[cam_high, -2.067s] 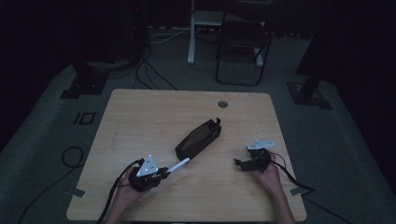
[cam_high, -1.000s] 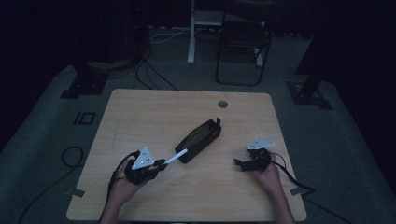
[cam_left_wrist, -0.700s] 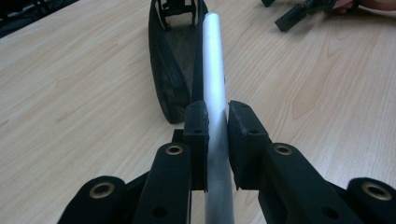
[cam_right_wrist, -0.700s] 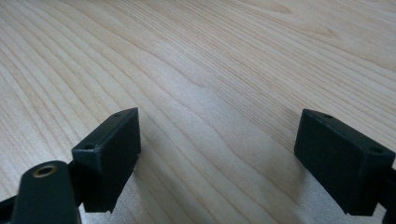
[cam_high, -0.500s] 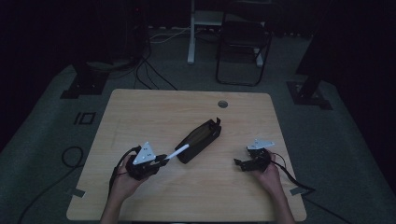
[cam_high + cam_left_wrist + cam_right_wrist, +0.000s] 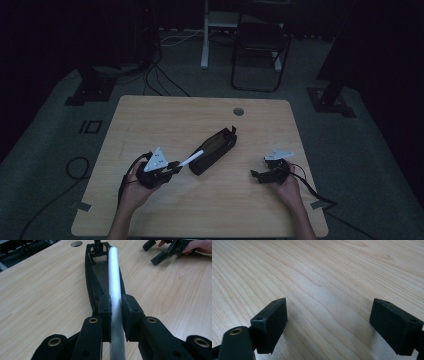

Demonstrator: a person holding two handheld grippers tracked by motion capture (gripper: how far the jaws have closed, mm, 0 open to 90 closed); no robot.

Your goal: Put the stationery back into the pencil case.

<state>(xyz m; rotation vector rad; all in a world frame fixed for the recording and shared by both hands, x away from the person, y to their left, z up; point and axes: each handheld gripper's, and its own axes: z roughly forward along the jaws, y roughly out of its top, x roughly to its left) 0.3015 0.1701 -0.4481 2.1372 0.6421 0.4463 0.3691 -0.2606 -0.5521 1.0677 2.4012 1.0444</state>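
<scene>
Wooden tabletop (image 6: 165, 120) carries a black pouch (image 6: 214, 149); left tool (image 6: 116, 307) clamps a white pen (image 6: 115, 285) over its opening, right tool (image 6: 329, 325) gapes apart.

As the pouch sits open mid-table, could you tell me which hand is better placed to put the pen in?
Left: the left tongs are shut on the white pen, its tip over the black pouch. The right tongs are open and empty, apart from it.

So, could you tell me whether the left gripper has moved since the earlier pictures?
Yes. The left gripper, shut on the white pen, has moved up the high view toward the black pencil case, which lies where it was.
</scene>
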